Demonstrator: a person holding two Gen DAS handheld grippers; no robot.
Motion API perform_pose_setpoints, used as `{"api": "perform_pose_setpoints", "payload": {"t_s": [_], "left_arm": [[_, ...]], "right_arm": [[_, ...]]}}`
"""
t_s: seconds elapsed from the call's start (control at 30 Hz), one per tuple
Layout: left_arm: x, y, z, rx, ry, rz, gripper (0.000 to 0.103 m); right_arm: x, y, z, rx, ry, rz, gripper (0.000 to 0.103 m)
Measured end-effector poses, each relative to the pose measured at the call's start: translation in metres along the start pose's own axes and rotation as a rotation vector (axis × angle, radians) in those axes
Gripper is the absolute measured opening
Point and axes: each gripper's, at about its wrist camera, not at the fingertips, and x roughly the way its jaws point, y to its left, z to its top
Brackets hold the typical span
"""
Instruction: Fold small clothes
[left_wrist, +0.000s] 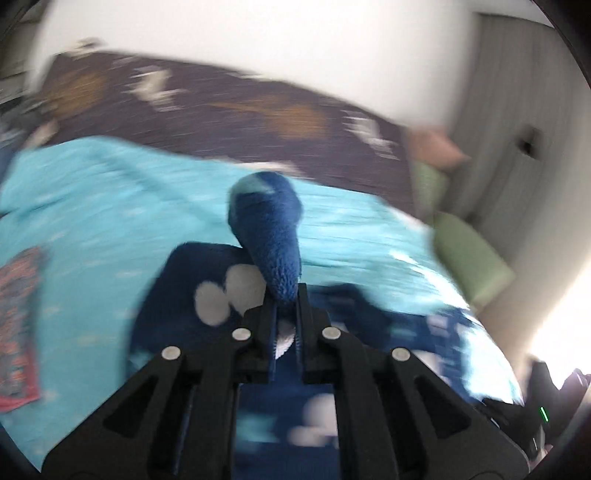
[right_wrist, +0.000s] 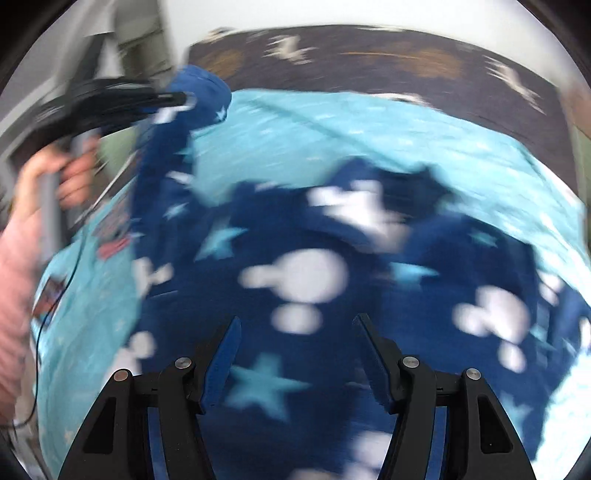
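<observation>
A dark blue fleece garment (right_wrist: 314, 266) with white mouse-head shapes and light blue stars lies spread on a turquoise bedspread (right_wrist: 369, 129). My left gripper (left_wrist: 286, 295) is shut on one fuzzy blue end of the garment (left_wrist: 269, 221) and holds it lifted above the bed. In the right wrist view that gripper (right_wrist: 181, 98) shows at the upper left, with the garment stretched up to it. My right gripper (right_wrist: 297, 325) is open and empty, just above the spread garment. Both views are motion-blurred.
A brown patterned cover (left_wrist: 221, 107) lies across the far side of the bed. A red printed item (left_wrist: 18, 325) lies on the bedspread at the left. Green and pink cushions (left_wrist: 469, 251) sit at the bed's right edge. A white wall and door are beyond.
</observation>
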Motion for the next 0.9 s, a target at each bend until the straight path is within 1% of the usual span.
{"api": "perform_pose_setpoints", "payload": {"t_s": [0.03, 0.07, 0.1, 0.13, 0.17, 0.2, 0.23, 0.3, 0.33, 0.37, 0.43, 0.5, 0.53, 0.57, 0.6, 0.67, 0.7, 0.73, 0.8, 0.83, 0.87, 0.9], "left_arm": [[0.004, -0.022, -0.005, 0.019, 0.014, -0.051, 0.009], [0.011, -0.049, -0.013, 0.045, 0.039, -0.107, 0.009], [0.019, -0.070, -0.021, 0.065, 0.061, -0.140, 0.010], [0.027, -0.092, -0.031, 0.082, 0.081, -0.161, 0.017], [0.037, -0.114, -0.044, 0.104, 0.107, -0.174, 0.035], [0.047, -0.130, -0.055, 0.126, 0.138, -0.170, 0.047], [0.057, -0.145, -0.069, 0.149, 0.176, -0.163, 0.065], [0.069, -0.167, -0.096, 0.194, 0.263, -0.188, 0.066], [0.069, -0.170, -0.106, 0.208, 0.296, -0.201, 0.066], [0.066, -0.170, -0.111, 0.213, 0.310, -0.203, 0.066], [0.053, -0.160, -0.116, 0.218, 0.303, -0.171, 0.067], [0.033, -0.141, -0.119, 0.227, 0.263, -0.093, 0.069], [0.024, -0.132, -0.120, 0.228, 0.242, -0.064, 0.072], [0.014, -0.121, -0.121, 0.223, 0.215, -0.022, 0.076], [0.005, -0.106, -0.120, 0.209, 0.189, 0.028, 0.077], [-0.010, -0.074, -0.121, 0.176, 0.151, 0.140, 0.079], [-0.016, -0.059, -0.123, 0.159, 0.144, 0.189, 0.080], [-0.021, -0.039, -0.127, 0.130, 0.150, 0.252, 0.080], [-0.022, -0.008, -0.137, 0.059, 0.191, 0.340, 0.080], [-0.020, 0.005, -0.143, 0.022, 0.217, 0.368, 0.080], [-0.019, 0.022, -0.150, -0.029, 0.248, 0.384, 0.080], [-0.018, 0.035, -0.156, -0.082, 0.273, 0.376, 0.080]], "right_arm": [[-0.011, -0.024, -0.003, 0.071, -0.012, -0.001, 0.064], [-0.016, -0.036, -0.005, 0.108, -0.019, 0.004, 0.064], [-0.022, -0.054, -0.007, 0.157, -0.029, 0.013, 0.065], [-0.029, -0.074, -0.011, 0.216, -0.038, 0.021, 0.065], [-0.033, -0.086, -0.015, 0.252, -0.041, 0.022, 0.066], [-0.035, -0.098, -0.019, 0.289, -0.043, 0.022, 0.066], [-0.037, -0.114, -0.026, 0.350, -0.036, 0.022, 0.066], [-0.037, -0.134, -0.039, 0.440, -0.013, 0.047, 0.066], [-0.036, -0.142, -0.045, 0.471, -0.003, 0.071, 0.066], [-0.037, -0.147, -0.049, 0.484, 0.002, 0.084, 0.066], [-0.038, -0.156, -0.058, 0.495, 0.009, 0.089, 0.066], [-0.037, -0.160, -0.063, 0.495, 0.018, 0.090, 0.066], [-0.034, -0.163, -0.064, 0.501, 0.022, 0.107, 0.066], [-0.031, -0.165, -0.064, 0.519, 0.027, 0.141, 0.066], [-0.028, -0.165, -0.065, 0.528, 0.027, 0.161, 0.066], [-0.019, -0.168, -0.060, 0.548, 0.035, 0.238, 0.066], [-0.009, -0.168, -0.056, 0.555, 0.045, 0.278, 0.067], [-0.004, -0.168, -0.053, 0.562, 0.053, 0.298, 0.068], [0.015, -0.169, -0.048, 0.615, 0.078, 0.352, 0.071], [0.028, -0.172, -0.046, 0.673, 0.092, 0.401, 0.071], [0.036, -0.174, -0.045, 0.717, 0.096, 0.432, 0.072], [0.043, -0.176, -0.044, 0.761, 0.096, 0.457, 0.072]]}}
